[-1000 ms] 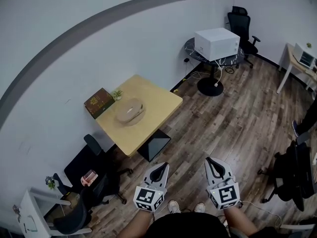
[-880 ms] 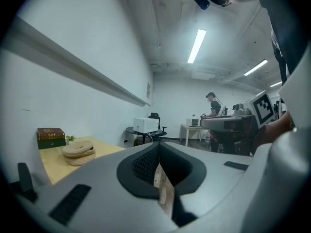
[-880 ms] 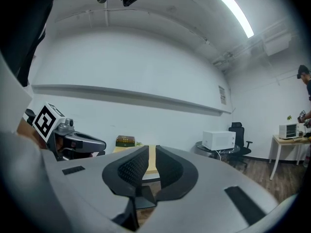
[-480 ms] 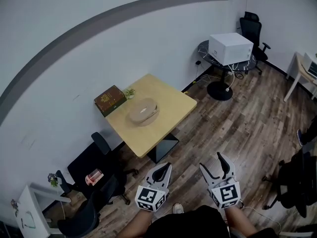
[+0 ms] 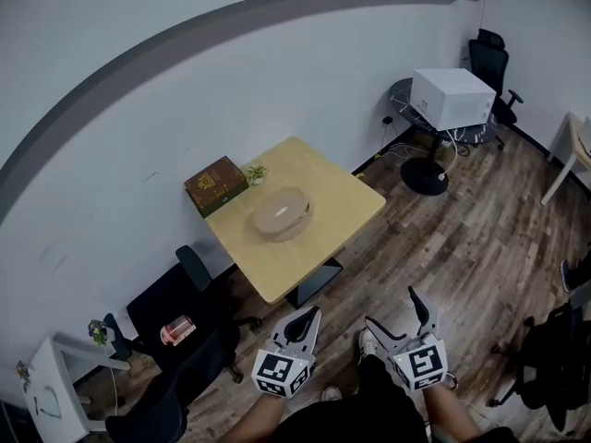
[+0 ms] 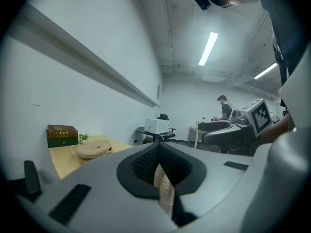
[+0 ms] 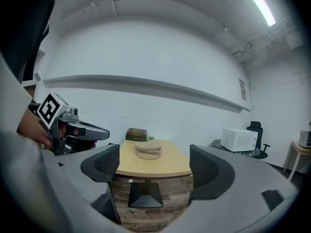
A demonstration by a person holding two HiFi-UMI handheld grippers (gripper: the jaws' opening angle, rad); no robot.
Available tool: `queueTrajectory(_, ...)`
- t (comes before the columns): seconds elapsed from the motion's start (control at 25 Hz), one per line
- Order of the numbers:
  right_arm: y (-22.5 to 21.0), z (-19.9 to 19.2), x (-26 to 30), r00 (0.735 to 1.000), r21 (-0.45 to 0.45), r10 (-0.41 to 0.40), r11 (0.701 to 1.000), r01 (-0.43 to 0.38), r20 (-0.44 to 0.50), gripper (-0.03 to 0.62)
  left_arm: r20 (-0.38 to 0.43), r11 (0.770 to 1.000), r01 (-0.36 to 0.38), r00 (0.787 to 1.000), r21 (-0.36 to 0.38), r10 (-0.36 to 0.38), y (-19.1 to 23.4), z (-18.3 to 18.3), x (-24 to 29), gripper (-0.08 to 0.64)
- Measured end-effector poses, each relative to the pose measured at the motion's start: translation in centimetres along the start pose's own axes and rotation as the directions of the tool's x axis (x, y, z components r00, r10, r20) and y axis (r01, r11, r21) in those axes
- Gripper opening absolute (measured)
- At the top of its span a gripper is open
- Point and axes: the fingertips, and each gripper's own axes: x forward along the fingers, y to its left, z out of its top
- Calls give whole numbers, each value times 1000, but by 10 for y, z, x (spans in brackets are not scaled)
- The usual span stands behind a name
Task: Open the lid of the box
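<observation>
Head view: the closed dark green rectangular box (image 5: 216,185) sits at the far corner of the pale square wooden table (image 5: 323,247), contents hidden, well apart from both grippers. The left gripper (image 5: 309,317) is pinched together, empty. The right gripper (image 5: 395,312), closed a second ago, is opening wide on nothing.

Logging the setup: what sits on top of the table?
On the table: a shut box by the wall, a small plant beside it, a round tan object in the middle. The box's inside is covered.

Head view looks steeply down from afar; both gripper views face level toward the same distant square light-wood desk (image 5: 319,233).
</observation>
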Motion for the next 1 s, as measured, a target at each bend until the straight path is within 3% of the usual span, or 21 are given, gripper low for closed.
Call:
queueTrajectory(0.48,-50,-12,128,974,-69,216,973,-220,-61,488,-51,985,-169,985,-20,168,62,1,78,20)
queueTrajectory(0.8,-82,-21,194,928,-87,357,927,-366,-103,500,-95,961,-276,958,-28,272,95,-2,126,20)
queueTrajectory(1.0,-87,-25,226,889,-140,440,879,-455,-130,500,-117,937,-346,933,-38,340,108,-7,141,20)
